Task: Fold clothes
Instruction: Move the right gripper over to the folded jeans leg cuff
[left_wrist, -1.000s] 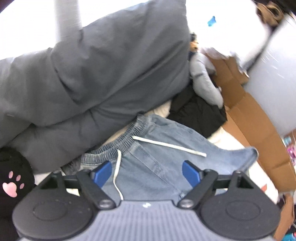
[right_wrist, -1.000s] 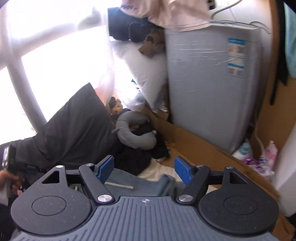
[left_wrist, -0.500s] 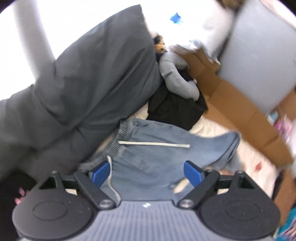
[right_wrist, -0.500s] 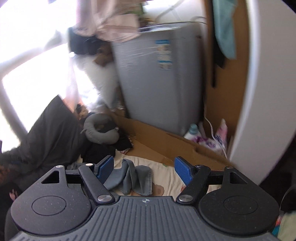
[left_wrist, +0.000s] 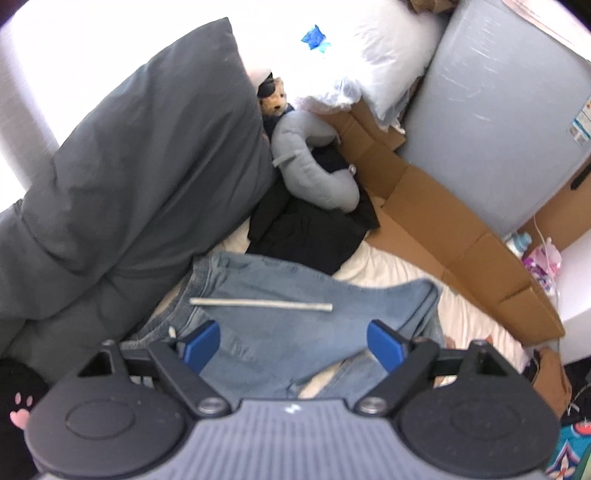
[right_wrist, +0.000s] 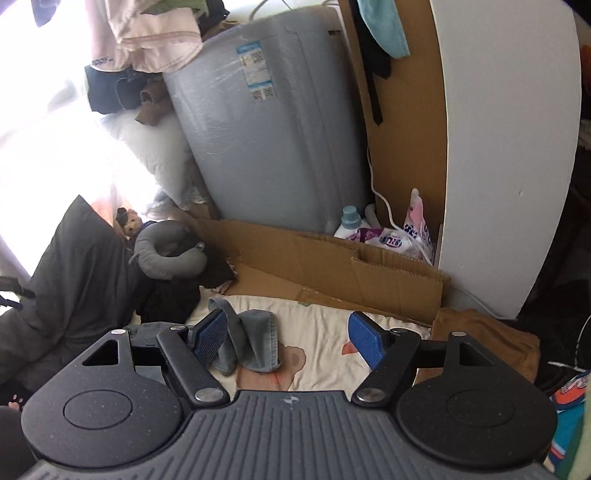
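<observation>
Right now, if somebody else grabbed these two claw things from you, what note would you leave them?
Left claw: open, holding nothing, hovering above the denim pants.
Right claw: open, holding nothing, pointing at the pants' leg ends.
Pants lie on the cream bedding, waistband by the grey pillow, white drawstring across the front, legs bunched.
Done: no neat fold visible.
Left: straighten the legs, then fold.
</observation>
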